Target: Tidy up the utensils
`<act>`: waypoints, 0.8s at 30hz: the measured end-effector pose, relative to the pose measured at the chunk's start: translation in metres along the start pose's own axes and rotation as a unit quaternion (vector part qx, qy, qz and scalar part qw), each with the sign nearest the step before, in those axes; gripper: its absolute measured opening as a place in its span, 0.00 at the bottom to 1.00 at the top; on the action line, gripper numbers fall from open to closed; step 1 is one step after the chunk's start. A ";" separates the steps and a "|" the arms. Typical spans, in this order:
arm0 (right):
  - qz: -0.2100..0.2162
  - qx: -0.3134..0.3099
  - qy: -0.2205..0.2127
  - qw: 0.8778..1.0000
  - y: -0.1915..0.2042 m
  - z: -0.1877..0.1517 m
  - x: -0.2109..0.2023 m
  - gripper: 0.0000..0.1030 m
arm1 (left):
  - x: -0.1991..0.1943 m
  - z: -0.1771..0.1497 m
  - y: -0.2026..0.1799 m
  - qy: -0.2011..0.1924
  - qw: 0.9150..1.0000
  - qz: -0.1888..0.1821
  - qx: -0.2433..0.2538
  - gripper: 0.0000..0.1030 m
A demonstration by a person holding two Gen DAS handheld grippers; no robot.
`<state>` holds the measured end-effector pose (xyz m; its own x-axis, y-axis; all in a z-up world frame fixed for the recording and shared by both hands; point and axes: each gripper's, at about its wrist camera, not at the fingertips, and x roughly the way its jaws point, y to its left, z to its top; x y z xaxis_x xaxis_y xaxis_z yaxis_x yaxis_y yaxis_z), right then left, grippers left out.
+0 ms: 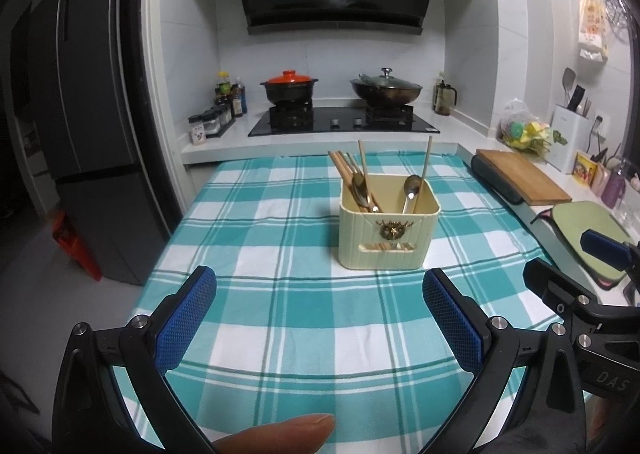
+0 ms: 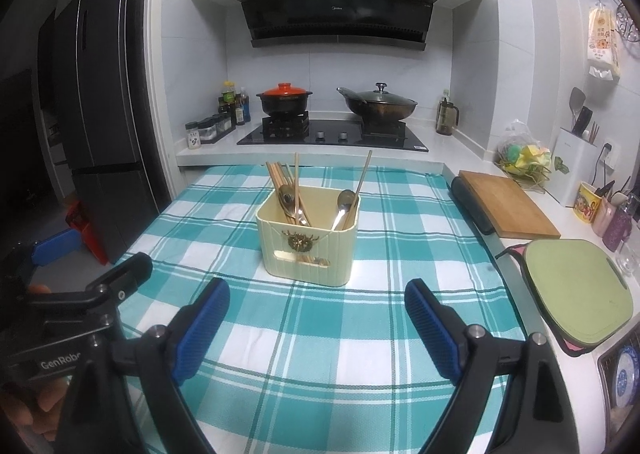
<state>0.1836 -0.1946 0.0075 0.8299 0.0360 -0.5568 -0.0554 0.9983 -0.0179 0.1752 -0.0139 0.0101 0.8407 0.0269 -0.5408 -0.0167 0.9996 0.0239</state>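
A cream utensil box (image 1: 389,232) (image 2: 307,241) stands on the teal checked tablecloth (image 1: 280,294) (image 2: 320,334). Wooden chopsticks (image 1: 345,170) (image 2: 280,178) and metal spoons (image 1: 410,187) (image 2: 345,201) stand inside it. My left gripper (image 1: 319,306) is open and empty, hovering over the cloth in front of the box. My right gripper (image 2: 317,314) is open and empty, also in front of the box. Each gripper shows at the edge of the other's view: the right one in the left wrist view (image 1: 568,274), the left one in the right wrist view (image 2: 90,268).
A stove with a red-lidded pot (image 1: 289,86) and a wok (image 1: 386,88) sits behind the table. A wooden board (image 2: 506,203) and a green cutting board (image 2: 576,290) lie on the right counter. A dark fridge (image 1: 92,126) stands at the left.
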 end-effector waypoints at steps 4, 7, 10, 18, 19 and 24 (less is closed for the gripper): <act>-0.011 0.002 0.001 1.000 0.000 0.000 -0.003 0.88 | -0.001 -0.001 0.001 -0.001 1.000 0.012 0.002 1.00; -0.013 0.009 0.000 1.000 -0.002 0.001 -0.005 0.88 | 0.000 0.000 0.001 0.002 1.000 0.014 0.000 1.00; -0.015 0.015 0.000 1.000 -0.004 0.001 -0.008 0.88 | 0.001 0.001 0.002 0.006 1.000 0.014 -0.004 1.00; -0.011 0.016 -0.006 1.000 -0.004 0.000 -0.014 0.88 | 0.001 0.002 0.002 0.006 1.000 0.017 -0.006 1.00; -0.009 0.015 -0.006 1.000 -0.003 0.000 -0.015 0.88 | 0.001 0.002 0.002 0.007 1.000 0.017 -0.006 1.00; -0.003 0.010 -0.007 1.000 0.000 0.000 -0.015 0.88 | 0.002 0.002 0.002 0.009 1.000 0.018 -0.006 1.00</act>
<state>0.1709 -0.1948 0.0158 0.8376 0.0314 -0.5454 -0.0406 0.9992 -0.0048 0.1774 -0.0117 0.0109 0.8301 0.0626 -0.5540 -0.0530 0.9980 0.0334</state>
